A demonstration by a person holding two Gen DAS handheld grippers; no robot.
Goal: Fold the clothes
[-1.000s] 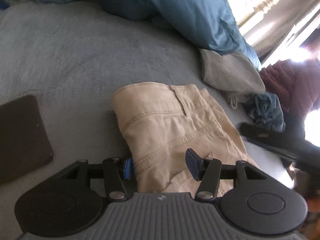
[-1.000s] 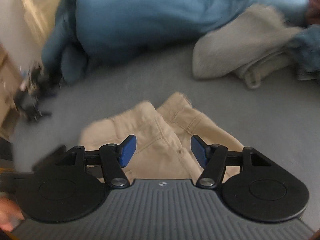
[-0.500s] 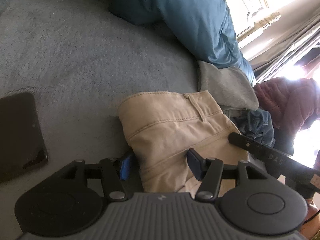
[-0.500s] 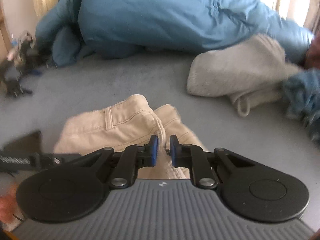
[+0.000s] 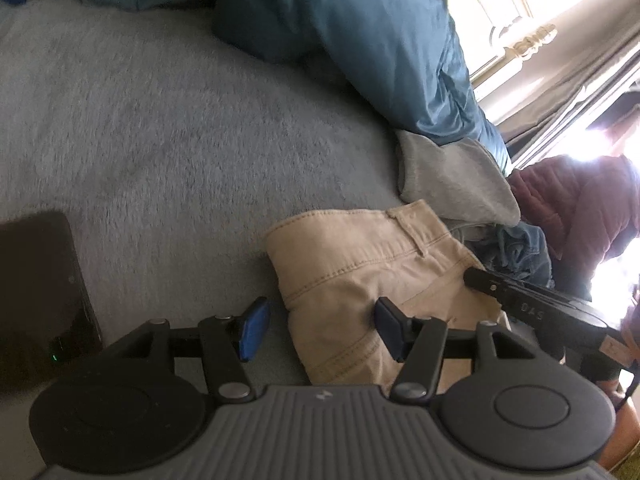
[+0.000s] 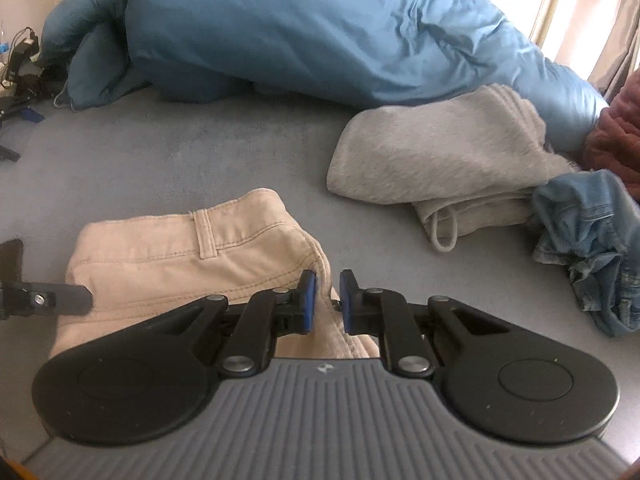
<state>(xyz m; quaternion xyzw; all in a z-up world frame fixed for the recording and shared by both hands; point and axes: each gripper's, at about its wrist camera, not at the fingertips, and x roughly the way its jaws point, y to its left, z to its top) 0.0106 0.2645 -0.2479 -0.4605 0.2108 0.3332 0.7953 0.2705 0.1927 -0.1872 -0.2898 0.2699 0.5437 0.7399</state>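
On a grey plush bed cover [image 5: 168, 128], the left gripper [image 5: 316, 330] stands half open astride the near edge of folded tan cotton trousers [image 5: 360, 264], gripping nothing. The right gripper [image 6: 327, 300] pinches their right corner. The trousers look nearly done; a crumpled blue denim garment [image 6: 588, 232] awaits. Open room lies left; a folded grey fleece garment [image 6: 432, 152] crowds the right.
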